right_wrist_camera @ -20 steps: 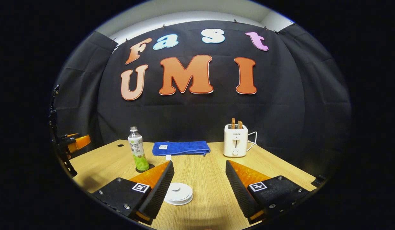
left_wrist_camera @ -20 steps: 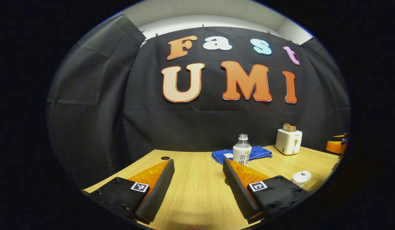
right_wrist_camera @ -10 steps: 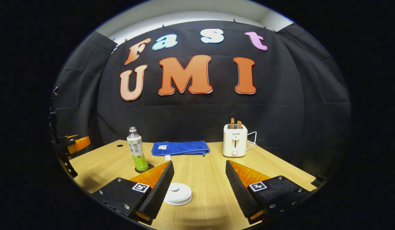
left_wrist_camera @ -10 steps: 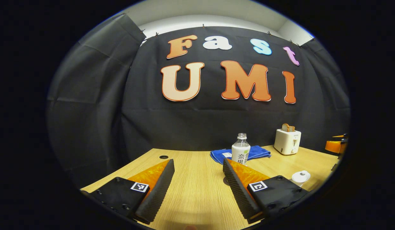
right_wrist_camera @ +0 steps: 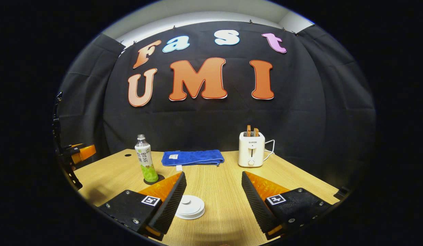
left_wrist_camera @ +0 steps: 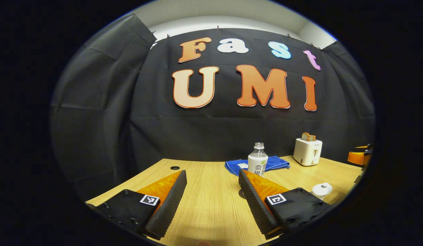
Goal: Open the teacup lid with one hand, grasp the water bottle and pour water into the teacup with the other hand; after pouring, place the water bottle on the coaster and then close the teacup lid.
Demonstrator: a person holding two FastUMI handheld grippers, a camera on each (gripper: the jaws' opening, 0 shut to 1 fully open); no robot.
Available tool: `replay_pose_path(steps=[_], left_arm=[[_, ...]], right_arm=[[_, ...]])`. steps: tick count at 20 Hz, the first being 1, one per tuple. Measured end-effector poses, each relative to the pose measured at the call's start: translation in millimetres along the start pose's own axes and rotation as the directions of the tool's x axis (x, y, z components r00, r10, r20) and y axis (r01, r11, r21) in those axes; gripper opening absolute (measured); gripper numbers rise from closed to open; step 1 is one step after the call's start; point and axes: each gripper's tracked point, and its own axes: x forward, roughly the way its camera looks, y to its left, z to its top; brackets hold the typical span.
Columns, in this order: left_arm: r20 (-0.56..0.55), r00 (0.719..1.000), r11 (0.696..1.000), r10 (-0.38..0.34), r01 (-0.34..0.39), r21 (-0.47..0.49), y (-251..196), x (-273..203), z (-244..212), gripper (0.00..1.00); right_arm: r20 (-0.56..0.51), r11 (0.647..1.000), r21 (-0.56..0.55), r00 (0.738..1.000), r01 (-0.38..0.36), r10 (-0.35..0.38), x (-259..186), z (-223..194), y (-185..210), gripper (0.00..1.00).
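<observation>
Tongs agape, empty, over the bench's near edge.
Left gripper [left_wrist_camera: 211, 191] and right gripper [right_wrist_camera: 213, 193] grip nothing; lidded teacup [right_wrist_camera: 190, 207] sits near that edge, water bottle [right_wrist_camera: 145, 163] upright on the coaster [right_wrist_camera: 152, 179] leftward: start or finish.

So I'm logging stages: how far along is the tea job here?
Water bottle stands upright on the dark coaster, lid sits on the teacup, both grippers open and holding nothing. That fits either everything finished or pouring yet to come; the pictures don't settle which.
</observation>
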Motion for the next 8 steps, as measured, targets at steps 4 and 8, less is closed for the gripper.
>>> replay_pose_path(steps=[4, 8], left_arm=[[-0.002, 1.0, 1.0, 0.0, 0.0, -0.005, -0.7, -0.2, -1.8, 0.98], [0.004, 1.0, 1.0, 0.007, -0.007, 0.0, 0.4, -0.6, 2.0, 0.98]], right_arm=[[-0.008, 1.0, 0.0, 1.0, 0.003, -0.003, 0.0, -3.7, -2.4, 0.97], [-0.007, 1.0, 0.003, 1.0, 0.008, -0.008, -0.2, -4.3, -5.1, 0.97]])
